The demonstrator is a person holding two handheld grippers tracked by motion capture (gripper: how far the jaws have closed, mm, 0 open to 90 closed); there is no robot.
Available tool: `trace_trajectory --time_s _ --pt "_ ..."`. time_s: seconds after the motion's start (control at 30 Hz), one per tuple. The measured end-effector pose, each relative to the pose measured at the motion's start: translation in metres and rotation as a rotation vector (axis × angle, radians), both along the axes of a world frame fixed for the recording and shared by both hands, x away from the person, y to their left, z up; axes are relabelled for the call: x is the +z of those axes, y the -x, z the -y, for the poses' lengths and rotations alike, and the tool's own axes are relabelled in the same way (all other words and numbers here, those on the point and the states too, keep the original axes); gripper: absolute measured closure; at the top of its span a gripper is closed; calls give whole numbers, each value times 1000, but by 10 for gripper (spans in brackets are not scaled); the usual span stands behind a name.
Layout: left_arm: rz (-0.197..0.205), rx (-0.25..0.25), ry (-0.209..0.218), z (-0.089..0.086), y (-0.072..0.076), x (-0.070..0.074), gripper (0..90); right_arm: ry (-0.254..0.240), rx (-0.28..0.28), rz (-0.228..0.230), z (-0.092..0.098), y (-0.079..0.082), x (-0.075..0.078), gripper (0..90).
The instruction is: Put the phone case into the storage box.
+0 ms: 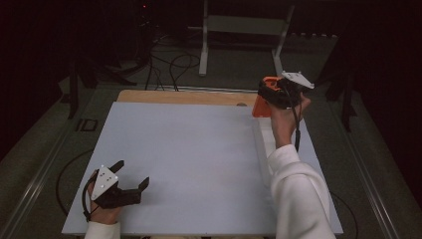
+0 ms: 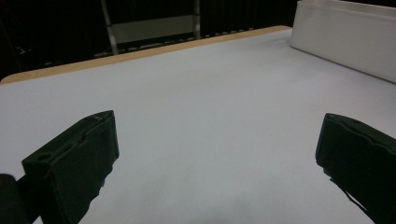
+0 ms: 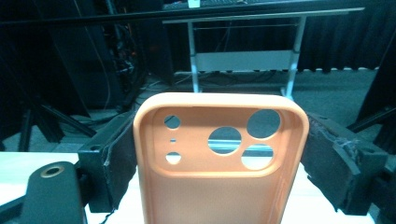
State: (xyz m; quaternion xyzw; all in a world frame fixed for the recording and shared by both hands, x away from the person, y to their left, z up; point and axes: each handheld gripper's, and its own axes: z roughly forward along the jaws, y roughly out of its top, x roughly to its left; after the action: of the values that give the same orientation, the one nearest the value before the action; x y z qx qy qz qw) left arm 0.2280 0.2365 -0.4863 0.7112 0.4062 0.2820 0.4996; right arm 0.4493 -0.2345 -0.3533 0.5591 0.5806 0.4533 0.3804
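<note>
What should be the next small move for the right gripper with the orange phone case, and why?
Probably lower the orange phone case toward the bare white board. The right gripper holds it between its jaws, raised at the far right corner. The left gripper rests open at the near left, its jaws spread with nothing between, so it seems free to help once the case comes down.

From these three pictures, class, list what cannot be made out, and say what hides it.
- Phone case: its lower part is cut off by the bottom edge of the right gripper view; in the high view the right gripper covers most of it.
- White box: the left gripper view's frame edge crops it, contents unseen.
- Room behind the table: too dark.
</note>
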Motion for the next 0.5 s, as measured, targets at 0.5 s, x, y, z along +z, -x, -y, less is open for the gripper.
trace_trajectory --time_s 0.5 --pt "0 0 -1 0 0 0 1 27 -24 -3 9 -2 -3 168"
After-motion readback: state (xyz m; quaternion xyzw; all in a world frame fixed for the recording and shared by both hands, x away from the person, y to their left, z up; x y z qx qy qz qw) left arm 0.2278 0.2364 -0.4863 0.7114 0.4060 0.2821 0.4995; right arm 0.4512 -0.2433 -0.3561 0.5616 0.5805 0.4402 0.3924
